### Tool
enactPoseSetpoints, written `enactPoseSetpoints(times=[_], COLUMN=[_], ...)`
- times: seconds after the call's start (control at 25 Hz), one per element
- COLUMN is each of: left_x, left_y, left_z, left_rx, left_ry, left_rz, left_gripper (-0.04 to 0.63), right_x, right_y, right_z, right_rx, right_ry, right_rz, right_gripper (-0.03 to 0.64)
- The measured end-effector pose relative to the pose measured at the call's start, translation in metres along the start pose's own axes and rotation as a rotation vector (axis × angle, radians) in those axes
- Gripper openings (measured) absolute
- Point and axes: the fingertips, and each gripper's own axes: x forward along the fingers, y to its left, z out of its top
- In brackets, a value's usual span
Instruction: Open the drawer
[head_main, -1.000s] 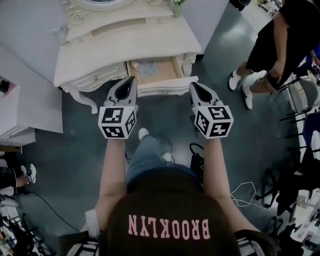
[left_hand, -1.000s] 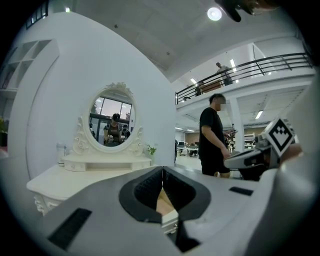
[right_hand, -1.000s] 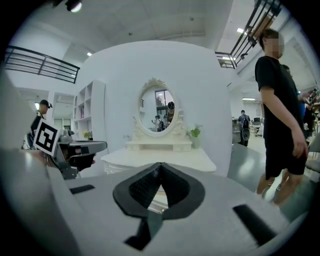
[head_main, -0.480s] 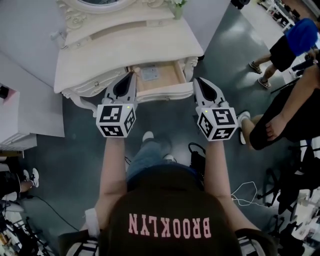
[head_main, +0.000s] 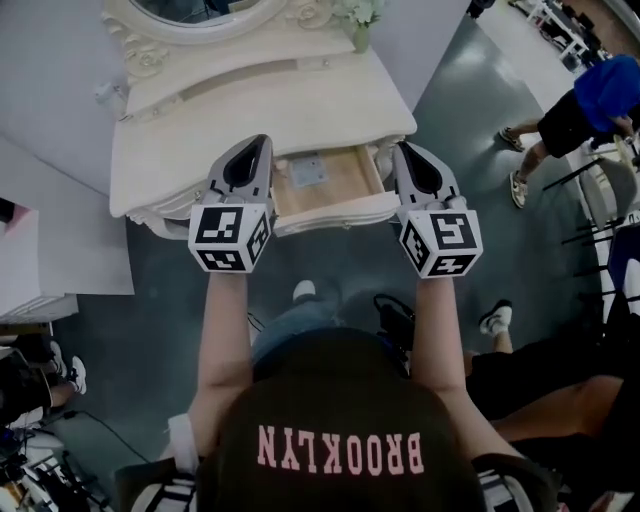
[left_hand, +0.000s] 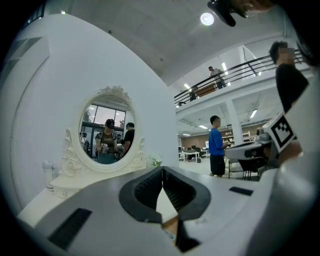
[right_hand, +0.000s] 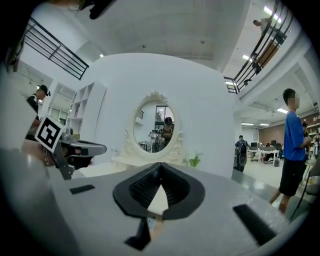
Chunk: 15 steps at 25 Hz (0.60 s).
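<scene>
The cream dressing table (head_main: 250, 110) has its middle drawer (head_main: 335, 212) pulled out, showing a wooden bottom with a small grey item (head_main: 308, 170) lying in it. My left gripper (head_main: 262, 140) hovers over the drawer's left edge, held level, jaws shut and empty. At the drawer's right edge my right gripper (head_main: 400, 147) is likewise shut with nothing in it. In the left gripper view the left gripper (left_hand: 162, 168) points at the oval mirror (left_hand: 107, 131). The right gripper (right_hand: 160, 164) faces the same mirror (right_hand: 157, 127).
A small plant in a vase (head_main: 360, 30) stands at the tabletop's back right. A white cabinet (head_main: 40, 250) is at the left. A person in a blue shirt (head_main: 590, 100) stands at the upper right, another person (head_main: 560, 390) at the lower right. Cables (head_main: 395, 310) lie on the floor.
Both grippers have risen and moved forward, from in front of the drawer's face to its two sides. The drawer has stayed open. The people at the right have shifted.
</scene>
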Motion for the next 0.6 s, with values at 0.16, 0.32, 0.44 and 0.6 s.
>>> enactPoseSetpoints(times=[0.16,0.32,0.44,0.6], left_x=[0.026,0.041,0.045,0.048], left_y=[0.036,0.051,0.047,0.045], left_z=[0.001,0.017,0.031,0.044], left_rx=[0.004,0.006,0.014,0.017], left_ry=[-0.013,-0.025,-0.037,-0.058], left_rz=[-0.022,-0.020,-0.017,-0.017], left_gripper=[0.005,0.005,0.005,0.005], right_x=[0.037,0.046,0.038,0.034], right_y=[-0.001,-0.011,-0.020,-0.024], right_z=[0.009,0.029,0.042,0.048], right_rx=[-0.015,-0.036,-0.043,-0.057], right_ry=[-0.014,-0.043,-0.062,-0.068], right_rz=[-0.038,-0.074,-0.096,-0.111], right_gripper=[-0.003,-0.003,-0.003,-0.003])
